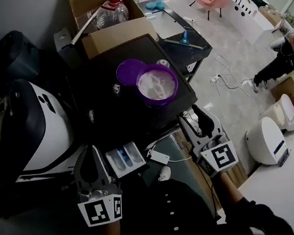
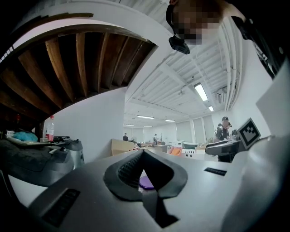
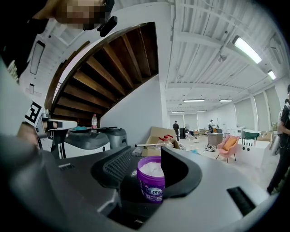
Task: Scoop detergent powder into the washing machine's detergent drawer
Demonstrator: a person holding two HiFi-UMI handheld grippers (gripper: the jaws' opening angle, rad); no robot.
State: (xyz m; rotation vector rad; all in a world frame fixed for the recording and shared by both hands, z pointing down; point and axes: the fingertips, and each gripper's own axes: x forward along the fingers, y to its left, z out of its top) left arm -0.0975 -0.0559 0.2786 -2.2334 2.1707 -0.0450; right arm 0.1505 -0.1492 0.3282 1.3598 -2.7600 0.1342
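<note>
Starting nearest, the head view shows two grippers: the left gripper [image 1: 91,152], fingertips pressed together on nothing, and the right gripper [image 1: 196,121], fingers spread and empty. Between them, just beside the left one, sits one detergent drawer [image 1: 124,159], standing open, white with blue inside, and neither gripper view shows it. Further on, atop the black washing machine [image 1: 135,110], one purple tub [image 1: 157,84] stands uncovered with white powder inside, apart from both grippers. The right gripper view frames it upright between its parted fingers. One purple lid [image 1: 129,70] lies just beside the tub, and the left gripper view catches only a sliver of it. Beyond that sits one cardboard box [image 1: 113,34].
</note>
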